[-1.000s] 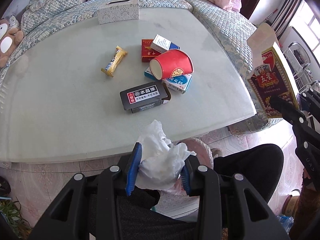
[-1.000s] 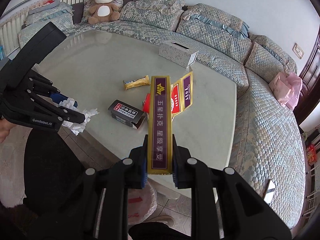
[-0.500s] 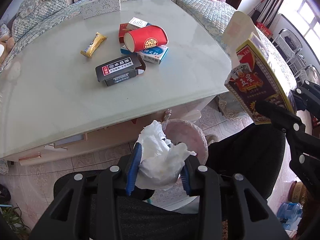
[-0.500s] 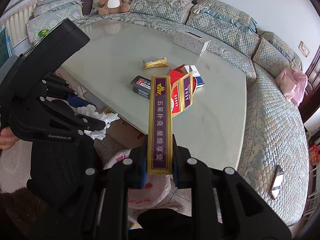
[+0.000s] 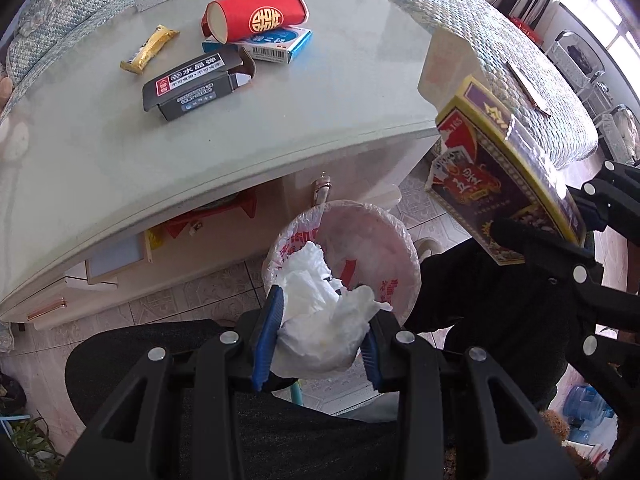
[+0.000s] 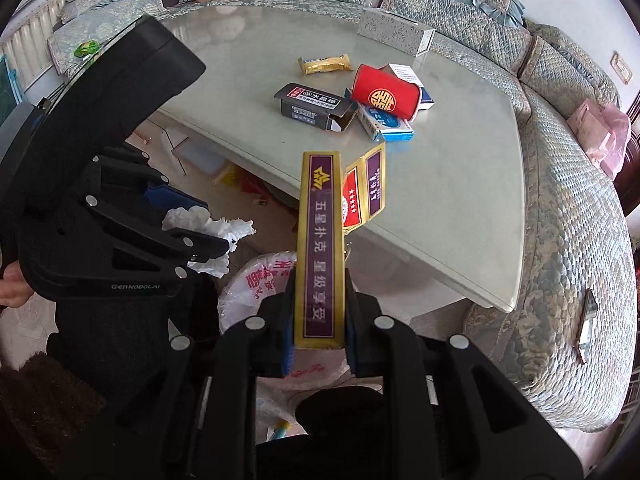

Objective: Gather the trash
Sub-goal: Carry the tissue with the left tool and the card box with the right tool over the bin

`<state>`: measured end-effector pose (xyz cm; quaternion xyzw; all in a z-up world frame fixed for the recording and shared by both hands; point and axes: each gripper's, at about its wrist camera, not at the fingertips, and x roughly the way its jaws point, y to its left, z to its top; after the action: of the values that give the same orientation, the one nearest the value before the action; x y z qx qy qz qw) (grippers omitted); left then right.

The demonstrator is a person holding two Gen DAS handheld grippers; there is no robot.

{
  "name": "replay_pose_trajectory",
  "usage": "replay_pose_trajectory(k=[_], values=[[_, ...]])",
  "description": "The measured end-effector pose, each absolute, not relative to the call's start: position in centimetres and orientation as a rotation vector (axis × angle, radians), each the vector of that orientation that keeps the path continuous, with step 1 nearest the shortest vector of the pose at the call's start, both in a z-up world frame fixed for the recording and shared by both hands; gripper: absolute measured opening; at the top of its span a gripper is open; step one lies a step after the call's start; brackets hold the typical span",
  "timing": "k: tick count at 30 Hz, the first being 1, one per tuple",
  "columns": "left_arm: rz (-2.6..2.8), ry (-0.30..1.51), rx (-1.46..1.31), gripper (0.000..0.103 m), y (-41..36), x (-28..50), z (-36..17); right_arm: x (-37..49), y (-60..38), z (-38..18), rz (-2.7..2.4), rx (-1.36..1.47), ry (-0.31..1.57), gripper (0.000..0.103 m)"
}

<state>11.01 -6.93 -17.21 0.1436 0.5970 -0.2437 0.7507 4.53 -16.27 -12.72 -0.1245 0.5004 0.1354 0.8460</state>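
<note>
Here, left hand-held gripper (image 5: 320, 332) pinches crumpled white tissue (image 5: 320, 320); right hand-held gripper (image 6: 318, 336) clamps a gold-purple card box (image 6: 320, 248).

Black gripper (image 6: 318, 344) frames, silver screws, blue-padded fingers (image 5: 267, 340), dark trousers (image 5: 280, 432).

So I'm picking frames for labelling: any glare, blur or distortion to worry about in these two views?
Left wrist view: strong fisheye bending of the table edge, blown-out window at upper right, tissue sharp. Right wrist view: soft sheen on the tabletop, card box crisp, dark corners.
</note>
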Motion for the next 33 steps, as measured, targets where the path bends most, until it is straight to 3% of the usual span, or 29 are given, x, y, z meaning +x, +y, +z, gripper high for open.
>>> replay_pose_trajectory(k=[33], values=[[-0.536, 1.591, 0.284, 0.036, -9.8, 13.5, -36.1, 8.7, -18.4, -30.6, 0.234, -0.1, 1.359, 0.02]])
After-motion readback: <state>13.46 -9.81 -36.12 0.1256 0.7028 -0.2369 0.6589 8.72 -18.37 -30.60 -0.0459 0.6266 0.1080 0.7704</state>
